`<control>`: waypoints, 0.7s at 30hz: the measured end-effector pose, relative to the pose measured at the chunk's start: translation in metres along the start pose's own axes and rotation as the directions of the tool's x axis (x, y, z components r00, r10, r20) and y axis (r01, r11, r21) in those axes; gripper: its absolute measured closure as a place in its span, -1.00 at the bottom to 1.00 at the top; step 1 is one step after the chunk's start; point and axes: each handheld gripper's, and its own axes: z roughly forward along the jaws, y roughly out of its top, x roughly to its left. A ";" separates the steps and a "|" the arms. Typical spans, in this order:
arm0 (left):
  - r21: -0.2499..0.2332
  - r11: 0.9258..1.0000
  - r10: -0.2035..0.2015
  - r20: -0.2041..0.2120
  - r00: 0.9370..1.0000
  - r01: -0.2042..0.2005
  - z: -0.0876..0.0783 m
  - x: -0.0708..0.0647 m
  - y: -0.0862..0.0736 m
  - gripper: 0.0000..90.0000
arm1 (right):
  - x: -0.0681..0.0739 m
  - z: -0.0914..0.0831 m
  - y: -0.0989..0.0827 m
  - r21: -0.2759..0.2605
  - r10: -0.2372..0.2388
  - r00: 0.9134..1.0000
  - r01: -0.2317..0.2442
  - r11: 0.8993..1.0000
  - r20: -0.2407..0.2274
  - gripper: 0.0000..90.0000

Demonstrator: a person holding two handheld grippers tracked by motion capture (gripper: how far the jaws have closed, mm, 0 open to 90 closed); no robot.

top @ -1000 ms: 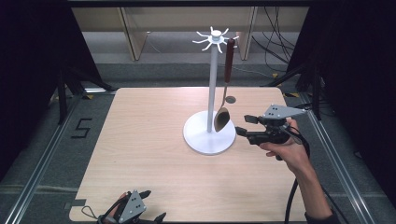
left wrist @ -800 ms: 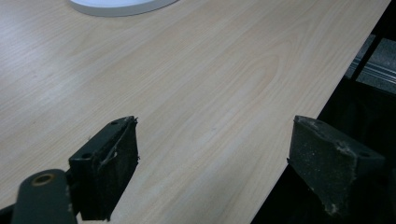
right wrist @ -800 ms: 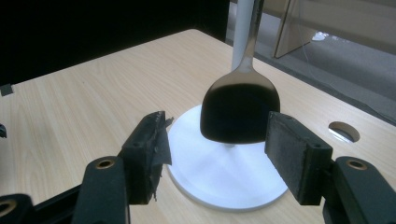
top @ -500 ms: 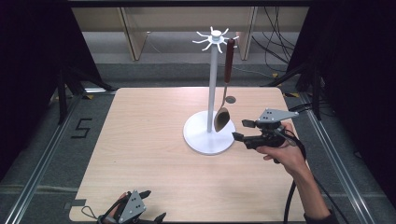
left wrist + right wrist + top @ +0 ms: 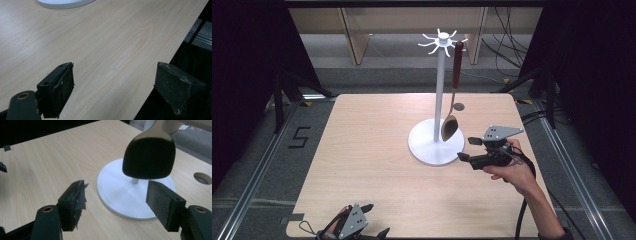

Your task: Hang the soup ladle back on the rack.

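A pale wooden table [image 5: 362,165] carries a white stand [image 5: 439,95] with a round base; from a top hook a spoon [image 5: 452,100] is hung, brown-handled, its bowl just above the base. A "5" [image 5: 299,137] is marked on the floor. The right gripper [image 5: 468,149], jaws just opened wide and empty, is held near the bowl. The left gripper [image 5: 374,220] is seen open, empty.

White stand [image 5: 439,145], brown-handled spoon [image 5: 450,125], pale wood table [image 5: 362,150].
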 end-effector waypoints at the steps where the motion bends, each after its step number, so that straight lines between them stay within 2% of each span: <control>1: 0.000 1.000 -0.009 0.002 1.000 0.009 0.000 -0.001 0.000 -0.66 | 0.001 0.001 -0.002 -0.019 0.010 1.000 -0.010 1.000 0.010 -0.29; 3: -0.001 1.000 -0.005 0.002 1.000 0.005 0.000 -0.001 0.000 -0.66 | 0.002 0.001 -0.005 0.007 0.010 1.000 -0.010 1.000 -0.009 -0.30; 4: -0.001 1.000 0.000 0.001 1.000 0.000 0.000 0.000 0.000 -0.66 | 0.002 0.002 -0.006 0.008 -0.009 1.000 0.009 1.000 -0.001 -0.30; 5: -0.002 1.000 -0.004 0.002 1.000 0.004 0.000 -0.001 0.000 -0.66 | 0.005 0.003 -0.009 0.017 0.007 1.000 -0.007 1.000 -0.008 -0.30; 7: 0.000 1.000 -0.009 0.002 1.000 0.009 0.000 -0.001 0.000 -0.66 | 0.006 0.004 -0.011 0.019 -0.010 1.000 0.010 1.000 -0.010 -0.30; 8: 0.000 1.000 0.001 0.001 1.000 -0.001 0.000 0.000 0.000 -0.66 | 0.007 0.004 -0.012 0.029 0.001 1.000 -0.001 1.000 -0.014 -0.31; 9: -0.003 1.000 -0.005 0.002 1.000 0.005 0.000 -0.001 0.000 -0.66 | 0.007 0.005 -0.014 0.019 -0.026 1.000 0.026 0.999 -0.014 -0.31; 10: -0.002 1.000 -0.010 0.002 1.000 0.010 0.000 -0.001 0.000 -0.66 | 0.010 0.006 -0.015 0.026 -0.004 1.000 0.005 1.000 -0.017 -0.31; 12: 0.000 1.000 0.002 0.002 1.000 -0.002 0.000 0.000 0.000 -0.66 | 0.010 0.007 -0.018 0.030 -0.029 0.999 0.029 0.999 -0.021 -0.31; 13: -0.001 1.000 -0.005 0.001 1.000 0.005 0.000 -0.001 0.000 -0.66 | 0.011 0.008 -0.018 0.035 -0.030 0.999 0.030 0.999 -0.021 -0.32; 14: 0.001 1.000 -0.006 -0.001 1.000 0.006 0.000 -0.001 0.000 -0.66 | 0.014 0.008 -0.020 0.044 -0.009 1.000 0.010 0.999 -0.025 -0.32; 15: -0.001 1.000 -0.008 0.002 1.000 0.008 0.000 -0.001 0.000 -0.66 | 0.014 0.009 -0.021 0.040 -0.026 0.999 0.027 0.999 -0.023 -0.32; 16: 0.006 1.000 0.001 -0.002 1.000 -0.001 0.000 -0.001 0.000 -0.66 | 0.014 0.009 -0.022 0.056 -0.026 0.999 0.028 0.998 -0.037 -0.32; 17: -0.001 1.000 -0.007 0.002 1.000 0.007 0.000 -0.001 0.000 -0.66 | 0.016 0.009 -0.024 0.051 -0.019 1.000 0.020 0.998 -0.025 -0.32; 18: -0.002 1.000 -0.008 0.001 1.000 0.008 0.000 -0.001 0.000 -0.66 | 0.017 0.008 -0.025 0.053 -0.024 0.999 0.026 0.998 -0.033 -0.32; 21: 0.006 1.000 0.001 -0.001 1.000 -0.001 0.000 -0.001 0.000 -0.66 | 0.019 0.008 -0.029 0.051 -0.030 0.999 0.031 0.998 -0.026 -0.33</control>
